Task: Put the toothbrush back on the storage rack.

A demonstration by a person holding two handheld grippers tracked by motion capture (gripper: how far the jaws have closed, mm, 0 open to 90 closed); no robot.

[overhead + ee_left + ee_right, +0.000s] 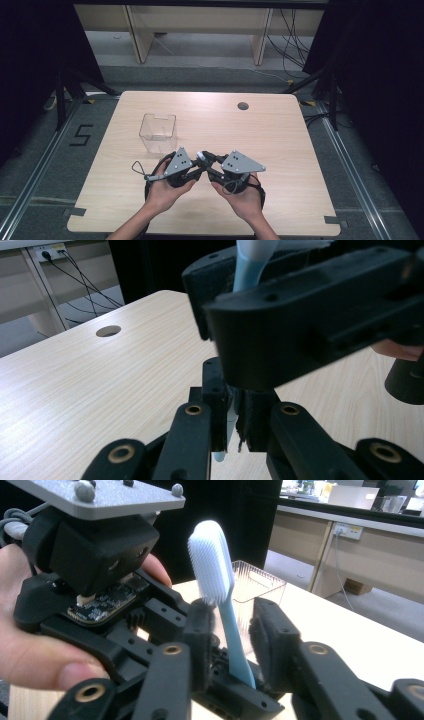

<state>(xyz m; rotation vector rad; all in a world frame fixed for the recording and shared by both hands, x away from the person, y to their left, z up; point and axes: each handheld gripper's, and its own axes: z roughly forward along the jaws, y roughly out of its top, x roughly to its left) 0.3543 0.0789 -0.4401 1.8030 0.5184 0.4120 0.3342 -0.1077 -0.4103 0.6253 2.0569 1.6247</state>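
Your table (280, 145) carries 1 clear plastic box (158, 132), just beyond your left gripper (230, 427), with nothing between them. That gripper pinches the handle end of the light blue toothbrush (220, 595), held above the tabletop. Your right gripper (232, 635) straddles the neck, jaws part closed, no pad contact visible. I judge the handover half done: dropping it in the box remains.

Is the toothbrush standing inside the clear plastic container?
No, the toothbrush is held in the left gripper, in front of the clear container.
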